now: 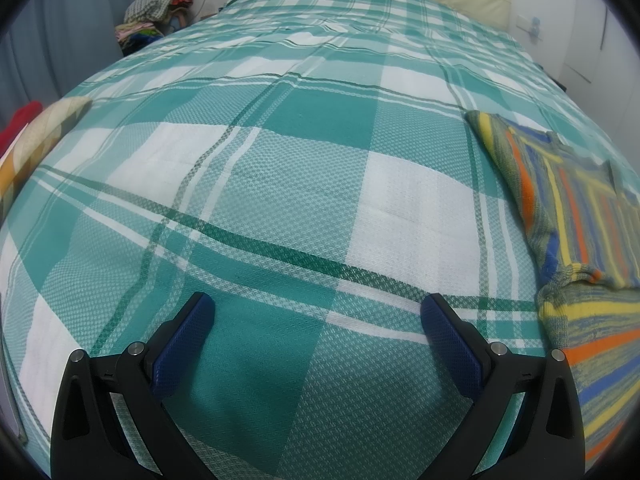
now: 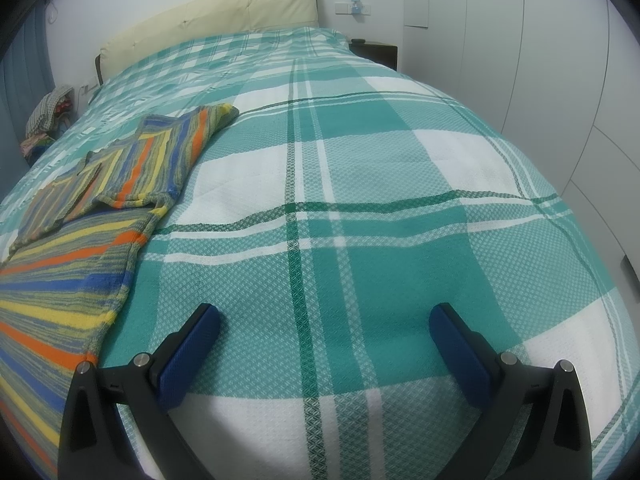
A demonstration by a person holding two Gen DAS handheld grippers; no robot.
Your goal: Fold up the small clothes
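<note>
The small knitted sweater with blue, yellow, orange and grey-green stripes [image 2: 120, 184] lies flat on the bed, and it sits between the two claws. Its sleeves look laid in across its chest already, but the long body toward the near edge is not folded up yet, so I think the job is about half done. The left claw with blue pads [image 1: 318, 312] is wide open and holds nothing; the sweater [image 1: 568, 208] is off to its right, near it but not touching. The right claw with blue pads [image 2: 324, 320] is wide open and empty too, and the sweater's near edge lies just beside its left finger [image 2: 192, 344]. Both claws hang over the green and white checked blanket [image 1: 280, 160], not over the sweater. One thing could go wrong: a claw might pinch the blanket along with the knit, because the sweater lies flat on it, and then the blanket would lift too. Another: if only one corner gets grabbed, the soft knit may sag and the tucked sleeves may slide out. Far off are a cream padded headboard [image 2: 224, 16] and, at the far left, a pile of mixed clothes [image 1: 156, 8].
</note>
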